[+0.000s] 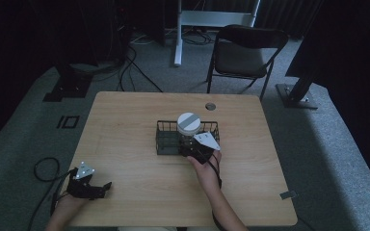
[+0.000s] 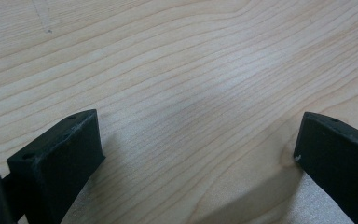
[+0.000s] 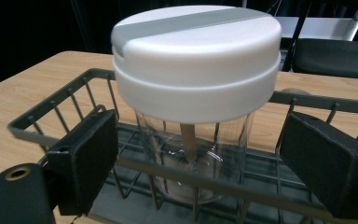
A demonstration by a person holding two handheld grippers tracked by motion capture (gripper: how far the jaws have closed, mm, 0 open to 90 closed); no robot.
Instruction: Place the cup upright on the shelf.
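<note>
Two spread jaws of your right gripper (image 3: 200, 158) flank the upright clear jar (image 3: 196, 154) standing in the wire basket (image 1: 166, 137) straight ahead, gripping nothing yet, while your left gripper (image 1: 92, 186), also agape, rests well apart on the table (image 1: 125, 120).

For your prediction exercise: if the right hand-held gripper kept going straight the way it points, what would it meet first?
Probably the near rim of the wire basket, since the jaws sit about level with it; just beyond stands the clear jar.

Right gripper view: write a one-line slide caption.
Open right gripper faces a clear jar with white lid standing in a wire basket.
</note>
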